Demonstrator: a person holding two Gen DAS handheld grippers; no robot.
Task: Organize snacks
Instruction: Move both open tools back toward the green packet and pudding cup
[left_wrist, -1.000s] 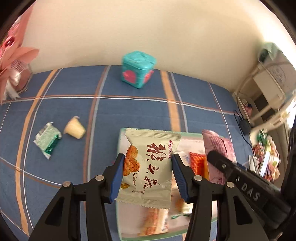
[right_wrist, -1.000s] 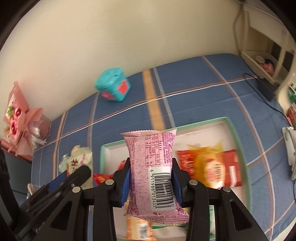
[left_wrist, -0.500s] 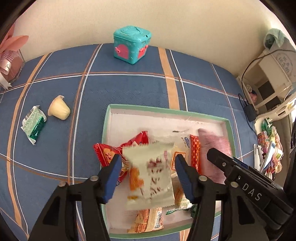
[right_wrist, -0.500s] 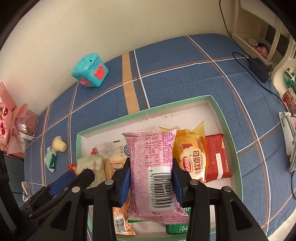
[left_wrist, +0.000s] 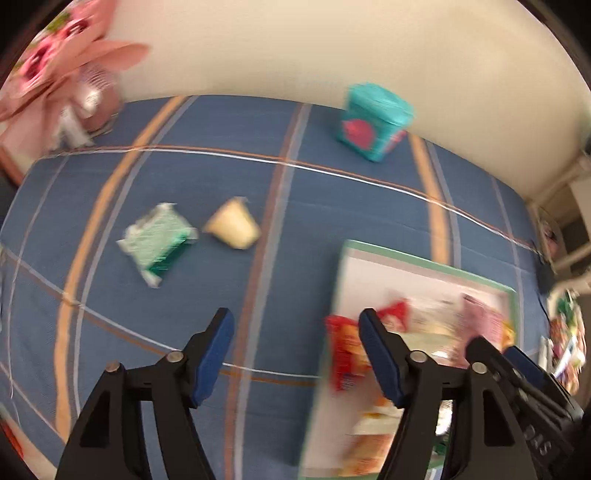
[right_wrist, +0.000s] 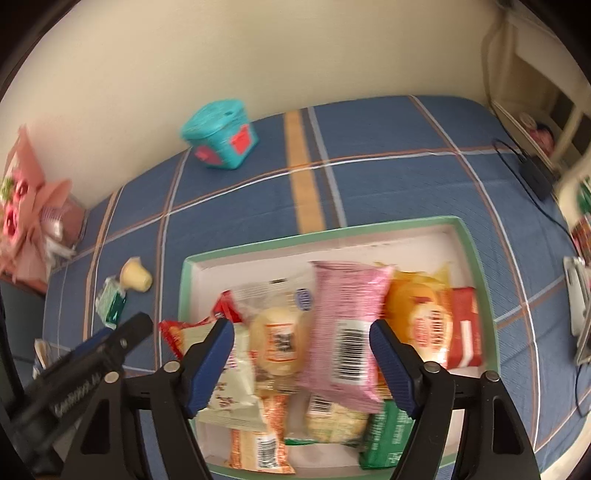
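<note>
The shallow white cardboard tray with a green rim (right_wrist: 466, 236) sits on the blue plaid cloth (right_wrist: 388, 147), heaped with wrapped snacks; a pink crinkled packet with a barcode (right_wrist: 347, 325) lies on top of the pile. The right gripper (right_wrist: 301, 360) hangs over it, jaws opening, pads clear of the packet. The left gripper (left_wrist: 295, 350), jaws also opening and empty, hovers just left of the tray. A green-and-white wrapped snack (left_wrist: 157, 240) and a small cream jelly cup (left_wrist: 233, 229) lie outside on the cloth.
</note>
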